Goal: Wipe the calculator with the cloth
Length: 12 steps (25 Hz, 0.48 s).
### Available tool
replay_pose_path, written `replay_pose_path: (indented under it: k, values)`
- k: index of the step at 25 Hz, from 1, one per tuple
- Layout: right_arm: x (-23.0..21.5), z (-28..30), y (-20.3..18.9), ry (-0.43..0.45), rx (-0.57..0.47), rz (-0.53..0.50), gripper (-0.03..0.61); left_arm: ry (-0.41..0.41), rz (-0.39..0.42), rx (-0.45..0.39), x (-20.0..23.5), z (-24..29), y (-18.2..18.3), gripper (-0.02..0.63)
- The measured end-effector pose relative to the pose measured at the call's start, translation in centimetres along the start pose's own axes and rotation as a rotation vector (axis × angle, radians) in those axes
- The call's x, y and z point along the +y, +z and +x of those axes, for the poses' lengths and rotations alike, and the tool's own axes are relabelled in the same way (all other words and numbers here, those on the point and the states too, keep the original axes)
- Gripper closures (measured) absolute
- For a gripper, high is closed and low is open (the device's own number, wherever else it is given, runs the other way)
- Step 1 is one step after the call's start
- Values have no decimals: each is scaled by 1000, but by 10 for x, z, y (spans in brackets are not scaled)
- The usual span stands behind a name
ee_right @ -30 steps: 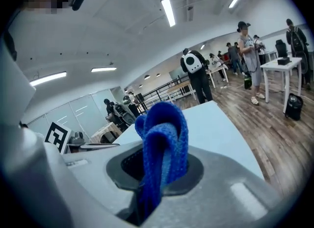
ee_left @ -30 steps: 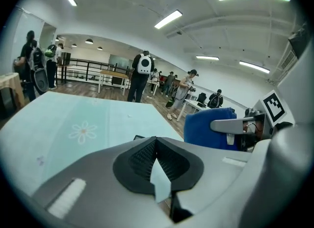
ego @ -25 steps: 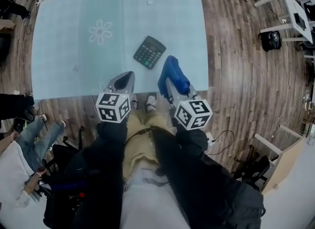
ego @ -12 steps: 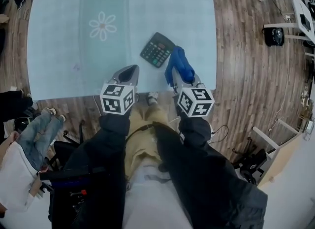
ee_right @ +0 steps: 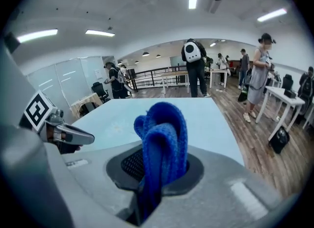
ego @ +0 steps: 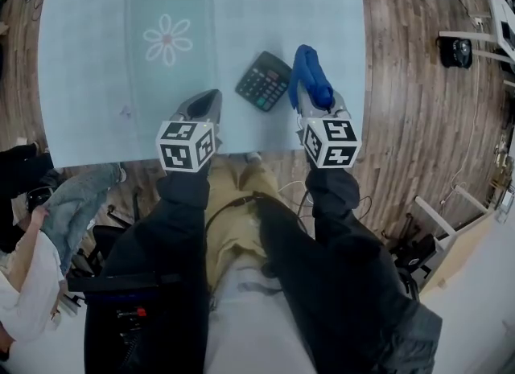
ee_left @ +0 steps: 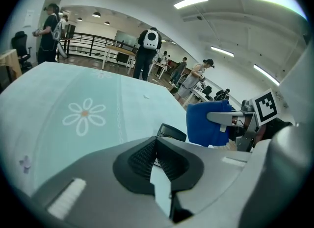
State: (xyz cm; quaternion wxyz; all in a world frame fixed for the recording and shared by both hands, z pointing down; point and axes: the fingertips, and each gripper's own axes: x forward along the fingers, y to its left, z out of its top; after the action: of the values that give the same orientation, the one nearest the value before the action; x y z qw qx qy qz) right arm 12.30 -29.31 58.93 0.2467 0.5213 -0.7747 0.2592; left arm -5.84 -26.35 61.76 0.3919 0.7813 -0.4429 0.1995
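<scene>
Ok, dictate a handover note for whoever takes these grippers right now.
Left gripper: shut, empty, over the table's near edge.
Right gripper: shut on the blue cloth, which is bunched upright in its jaws.
Calculator: flat on the table, just left of the cloth.
Done: cloth is in hand.
To do: bring the cloth onto the calculator and wipe it.

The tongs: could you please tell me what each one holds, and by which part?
Right tongs pinch the blue cloth at its bunched folds; left tongs are shut, empty.
</scene>
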Motion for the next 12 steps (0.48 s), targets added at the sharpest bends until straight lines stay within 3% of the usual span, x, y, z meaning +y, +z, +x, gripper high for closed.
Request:
replay_pose_path:
  k: [5, 12]
  values:
    - [1, 34, -3, 3, 42, -173, 526, 22, -28, -4, 17, 4, 4, 617]
    - [53, 80, -58, 143, 177, -269, 526, 61, -51, 23, 34, 0, -16, 617]
